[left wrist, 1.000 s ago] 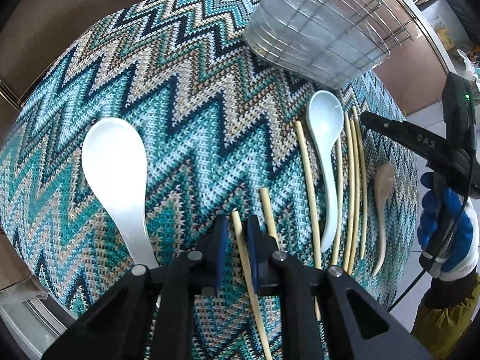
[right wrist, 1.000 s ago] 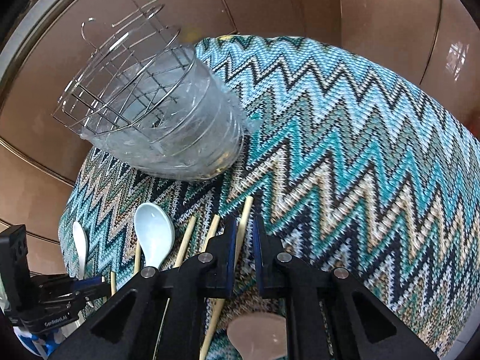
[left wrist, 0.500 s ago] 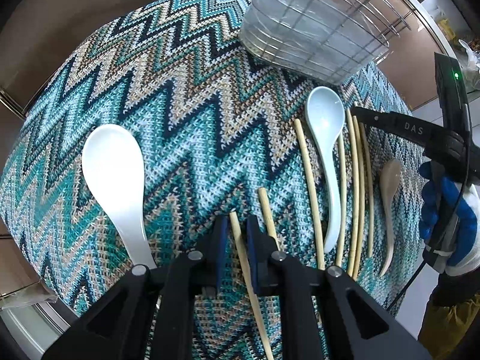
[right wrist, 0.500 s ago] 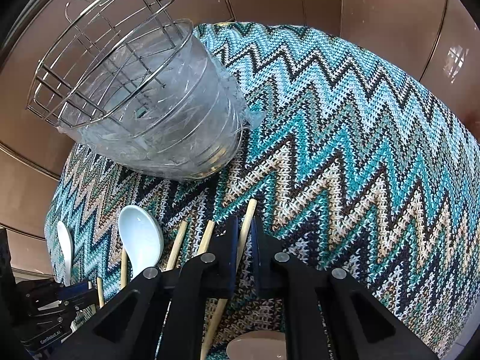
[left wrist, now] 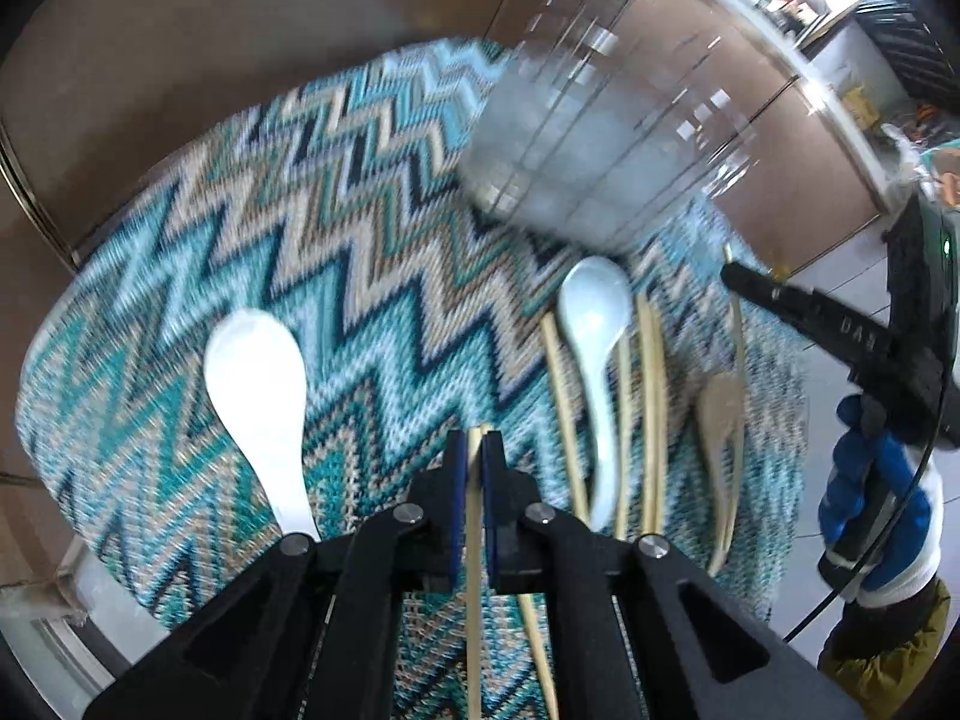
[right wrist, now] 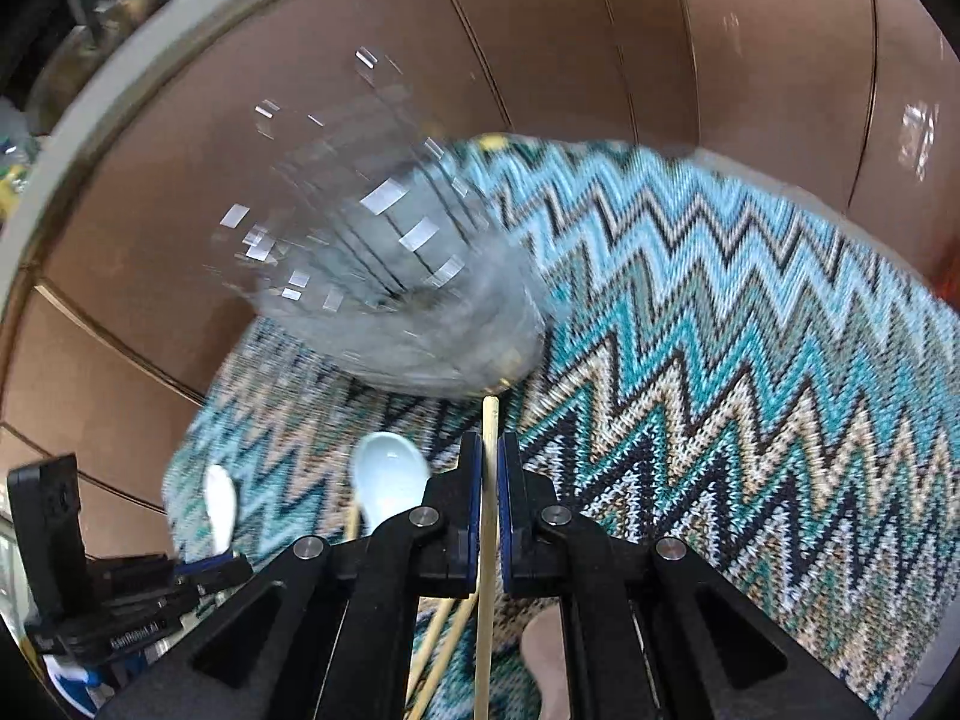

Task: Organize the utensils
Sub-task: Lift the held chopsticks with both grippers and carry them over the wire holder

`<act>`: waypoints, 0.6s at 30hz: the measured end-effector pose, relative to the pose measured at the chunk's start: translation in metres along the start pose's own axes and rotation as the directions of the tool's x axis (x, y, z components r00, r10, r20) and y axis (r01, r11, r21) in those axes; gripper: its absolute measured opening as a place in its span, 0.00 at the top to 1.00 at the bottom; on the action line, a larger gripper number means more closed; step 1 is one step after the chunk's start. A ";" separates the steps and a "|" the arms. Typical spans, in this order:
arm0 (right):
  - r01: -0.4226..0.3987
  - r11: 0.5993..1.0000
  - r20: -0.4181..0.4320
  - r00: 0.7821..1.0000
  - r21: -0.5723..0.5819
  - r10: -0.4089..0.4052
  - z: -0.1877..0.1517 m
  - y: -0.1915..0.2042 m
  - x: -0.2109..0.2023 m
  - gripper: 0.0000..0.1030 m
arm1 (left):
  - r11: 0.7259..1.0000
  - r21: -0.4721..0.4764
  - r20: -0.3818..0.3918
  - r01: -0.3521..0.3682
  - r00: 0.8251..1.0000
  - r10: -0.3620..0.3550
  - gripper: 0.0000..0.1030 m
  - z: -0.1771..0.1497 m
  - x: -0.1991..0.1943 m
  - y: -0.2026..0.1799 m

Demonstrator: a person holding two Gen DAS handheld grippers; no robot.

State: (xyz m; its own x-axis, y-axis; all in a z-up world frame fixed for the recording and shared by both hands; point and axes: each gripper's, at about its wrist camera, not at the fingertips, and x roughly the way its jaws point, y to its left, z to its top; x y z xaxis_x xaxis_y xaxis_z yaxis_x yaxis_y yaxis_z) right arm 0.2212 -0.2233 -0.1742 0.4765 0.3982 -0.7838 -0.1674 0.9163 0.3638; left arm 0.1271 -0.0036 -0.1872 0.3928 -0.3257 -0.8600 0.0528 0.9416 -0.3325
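Note:
My left gripper (left wrist: 474, 450) is shut on a bamboo chopstick (left wrist: 474, 570) and holds it lifted over the zigzag cloth. My right gripper (right wrist: 491, 450) is shut on another bamboo chopstick (right wrist: 489, 540), its tip pointing at the wire utensil basket (right wrist: 390, 276), which is blurred. The basket also shows in the left wrist view (left wrist: 606, 138) at the upper right. A large white spoon (left wrist: 258, 378) lies at the left. A pale blue spoon (left wrist: 594, 336), several chopsticks (left wrist: 651, 408) and a beige spoon (left wrist: 720, 414) lie at the right.
The zigzag-patterned cloth (left wrist: 336, 240) covers the table. Brown wall panels (right wrist: 660, 48) stand behind it. The right gripper with its blue-gloved hand (left wrist: 876, 468) shows at the right edge of the left wrist view. The left gripper (right wrist: 114, 588) shows at the lower left of the right wrist view.
Both grippers have closed on their chopsticks and lifted them off the cloth. Both views now swing fast and are blurred, with the basket nearer the centre.

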 end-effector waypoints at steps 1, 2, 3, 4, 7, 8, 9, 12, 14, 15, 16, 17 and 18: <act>-0.003 1.000 0.019 1.000 -0.008 0.004 -0.006 0.000 -0.012 0.95 | 1.000 0.005 0.024 0.011 1.000 -0.011 0.96 0.001 -0.009 -0.001; -0.010 1.000 0.043 0.999 -0.019 0.011 -0.009 0.002 -0.023 0.95 | 1.000 0.011 0.051 0.017 0.999 -0.017 0.96 0.002 -0.019 -0.004; -0.012 0.999 0.067 0.998 -0.030 0.014 -0.011 0.005 -0.035 0.95 | 1.000 0.021 0.080 0.017 0.997 -0.018 0.96 0.003 -0.030 -0.005; -0.012 0.999 0.084 0.996 -0.038 0.015 -0.013 0.005 -0.045 0.95 | 0.999 0.028 0.104 0.018 0.994 -0.021 0.96 0.004 -0.039 -0.007; -0.020 0.998 0.144 0.989 -0.066 0.029 -0.019 0.014 -0.073 0.95 | 0.999 0.040 0.173 0.017 0.985 -0.024 0.96 0.008 -0.066 -0.010; -0.024 0.997 0.167 0.985 -0.077 0.037 -0.020 0.014 -0.085 0.95 | 0.999 0.042 0.197 0.017 0.980 -0.025 0.96 0.010 -0.074 -0.011; -0.028 0.996 0.184 0.982 -0.084 0.043 -0.022 0.018 -0.094 0.95 | 0.999 0.046 0.221 0.016 0.975 -0.026 0.96 0.014 -0.082 -0.012; -0.025 0.993 0.239 0.970 -0.115 0.052 -0.029 0.027 -0.121 0.95 | 0.998 0.068 0.286 0.003 0.958 -0.022 0.96 0.020 -0.102 -0.023; -0.015 0.990 0.278 0.959 -0.138 0.053 -0.032 0.035 -0.138 0.95 | 0.996 0.084 0.325 -0.003 0.945 -0.025 0.96 0.023 -0.115 -0.030; -0.010 0.989 0.297 0.953 -0.147 0.054 -0.032 0.039 -0.147 0.95 | 0.995 0.095 0.349 -0.008 0.937 -0.026 0.96 0.026 -0.124 -0.034; -0.008 0.988 0.317 0.947 -0.156 0.058 -0.032 0.043 -0.156 0.95 | 0.995 0.101 0.360 -0.012 0.933 -0.026 0.96 0.027 -0.128 -0.037; -0.006 0.987 0.330 0.942 -0.162 0.060 -0.033 0.047 -0.161 0.95 | 0.994 0.110 0.377 -0.015 0.926 -0.028 0.96 0.030 -0.135 -0.040; -0.001 0.985 0.347 0.936 -0.172 0.061 -0.035 0.052 -0.168 0.95 | 0.993 0.118 0.394 -0.018 0.919 -0.031 0.96 0.032 -0.142 -0.043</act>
State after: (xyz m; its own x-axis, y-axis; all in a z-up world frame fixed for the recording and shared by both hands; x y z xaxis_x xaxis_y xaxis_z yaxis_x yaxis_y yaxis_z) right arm 0.1025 -0.2417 -0.0408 0.7350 0.4144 -0.5367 -0.3136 0.9095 0.2729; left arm 0.0988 0.0049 -0.0383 0.7210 -0.2944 -0.6273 0.1538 0.9507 -0.2694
